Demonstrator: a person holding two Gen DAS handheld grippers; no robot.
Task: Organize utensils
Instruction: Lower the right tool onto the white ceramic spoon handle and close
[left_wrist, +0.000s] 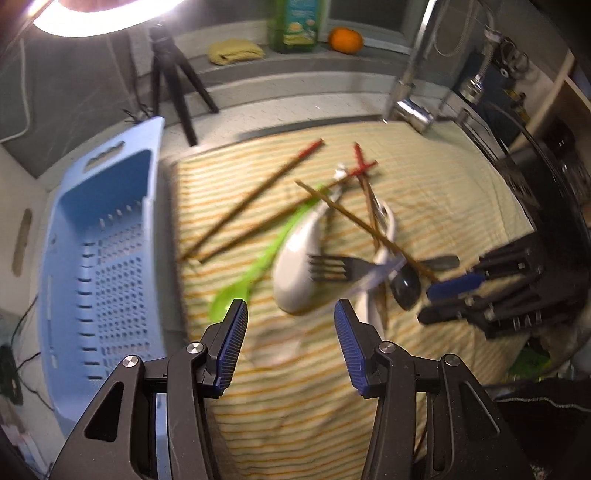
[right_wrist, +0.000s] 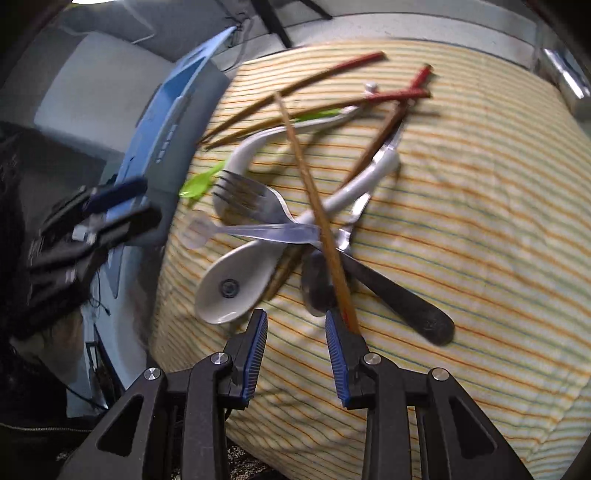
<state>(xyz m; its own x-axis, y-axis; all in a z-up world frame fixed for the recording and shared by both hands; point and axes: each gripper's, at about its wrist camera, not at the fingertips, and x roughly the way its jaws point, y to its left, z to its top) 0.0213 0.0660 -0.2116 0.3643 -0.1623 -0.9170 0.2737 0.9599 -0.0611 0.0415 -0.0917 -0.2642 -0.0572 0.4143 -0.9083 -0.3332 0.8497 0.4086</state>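
Nothing sorted yet. Blue basket (left_wrist: 107, 258) holds no utensils that show. Chopsticks (right_wrist: 314, 206), fork (right_wrist: 251, 199) and white spoons (right_wrist: 236, 284) lie tangled on striped cloth (right_wrist: 461, 221). Left claw (left_wrist: 291, 314) and right claw (right_wrist: 296, 328) both open, empty.

We see a pale speckled countertop (left_wrist: 258, 118) carrying a striped yellow-and-green cloth (left_wrist: 461, 206) spread flat. Just left of the cloth sits a light blue perforated plastic basket (left_wrist: 107, 258). A black tripod (left_wrist: 177, 77) stands on the counter behind. On the cloth we note a tangled heap: brown red-tipped wooden chopsticks (left_wrist: 258, 195), white ceramic soup spoons (right_wrist: 236, 280), a metal fork (right_wrist: 255, 199), a lime-green plastic spoon (left_wrist: 251, 273).
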